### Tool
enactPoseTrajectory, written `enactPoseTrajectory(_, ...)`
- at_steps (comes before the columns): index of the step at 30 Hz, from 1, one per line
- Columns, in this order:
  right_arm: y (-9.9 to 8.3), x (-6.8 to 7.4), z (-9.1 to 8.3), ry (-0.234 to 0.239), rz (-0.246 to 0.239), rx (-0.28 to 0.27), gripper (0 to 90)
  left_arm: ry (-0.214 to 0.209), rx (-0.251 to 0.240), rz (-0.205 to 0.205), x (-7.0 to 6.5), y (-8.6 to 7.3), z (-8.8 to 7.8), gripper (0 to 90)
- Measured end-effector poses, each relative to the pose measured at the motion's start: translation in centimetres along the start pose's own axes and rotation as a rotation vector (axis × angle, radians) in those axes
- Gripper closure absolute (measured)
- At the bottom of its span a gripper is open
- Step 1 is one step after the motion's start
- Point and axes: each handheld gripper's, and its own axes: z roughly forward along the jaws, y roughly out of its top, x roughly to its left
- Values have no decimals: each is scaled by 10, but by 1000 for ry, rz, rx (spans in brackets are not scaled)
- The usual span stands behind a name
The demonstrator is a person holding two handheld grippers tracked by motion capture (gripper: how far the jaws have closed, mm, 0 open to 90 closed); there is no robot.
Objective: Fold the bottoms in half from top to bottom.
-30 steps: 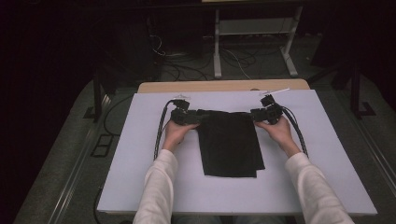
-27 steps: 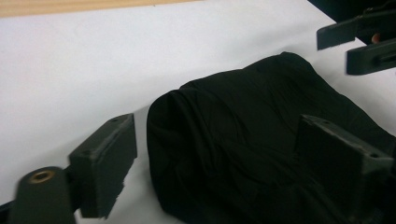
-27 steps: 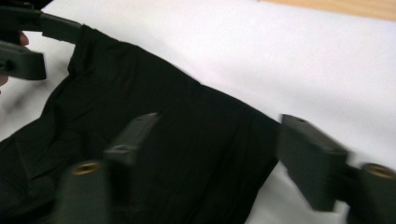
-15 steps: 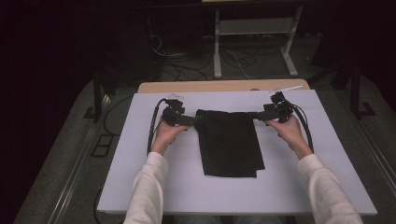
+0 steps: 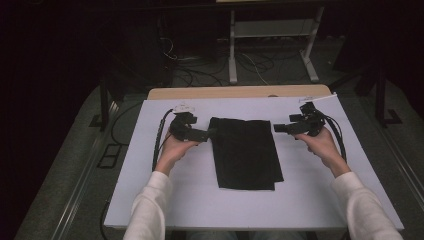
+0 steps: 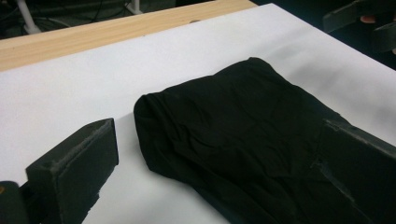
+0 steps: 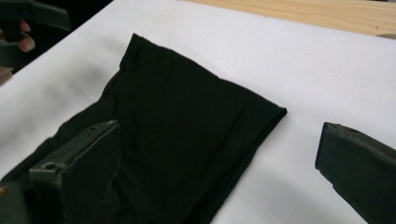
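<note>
A black cloth (image 5: 245, 152) lies folded in a long rectangle on the middle of the white board (image 5: 310, 200). My left gripper (image 5: 209, 134) hovers at the cloth's far left corner, pointing toward it. Its jaws have just been opening and stand wide apart, pressing on nothing. In the left gripper view the cloth (image 6: 233, 135) lies on the board below and between the jaws. My right gripper (image 5: 278, 128) sits just off the far right corner, also just opened wide and holding nothing. In the right gripper view the cloth (image 7: 177, 126) lies flat under the left jaw.
The bare wooden table edge (image 5: 240, 92) runs along the far side of the board. Beyond it on the dark floor stand white stand legs (image 5: 232, 55) among loose cables. A cable (image 5: 159, 140) trails from each gripper along the board's sides.
Both grippers have let go of the cloth's far corners and drawn apart, left hand leftward and right hand rightward, rising a little. The cloth has stayed flat on the board.
</note>
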Motion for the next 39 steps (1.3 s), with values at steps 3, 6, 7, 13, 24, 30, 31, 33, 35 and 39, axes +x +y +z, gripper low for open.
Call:
enactPoseTrajectory(3, -6, 1, -5, -1, 2, -13, 4, -3, -2, 9, -3, -4, -5, 0)
enactPoseTrajectory(6, -13, 3, -9, -5, 1, -23, 4, 1, 9, 25, -6, -9, -7, 0)
enactPoseTrajectory(7, -15, 4, -10, -9, -2, -21, 4, 0, 9, 26, -6, -10, -9, 0)
enactPoseTrajectory(13, -28, 9, -16, -22, -11, -31, 0, -12, -15, 28, -11, -15, -20, 0)
enactPoseTrajectory(24, -45, 25, -24, -43, -48, -36, 0, -4, -30, 51, -20, -32, -39, 0)
enactPoseTrajectory(30, -59, 33, -30, -37, -68, -43, 0, 7, -37, 53, -24, -47, -47, 0)
enactPoseTrajectory(31, -61, 35, -31, -38, -70, -43, 0, 11, -39, 56, -24, -49, -49, 0)
enactPoseTrajectory(33, -65, 37, -34, -38, -74, -48, 0, 15, -45, 53, -25, -53, -53, 0)
enactPoseTrajectory(35, -69, 39, -37, -37, -80, -54, 0, 18, -45, 58, -26, -55, -56, 0)
enactPoseTrajectory(39, -77, 43, -42, -35, -89, -62, 0, 25, -53, 65, -28, -60, -63, 0)
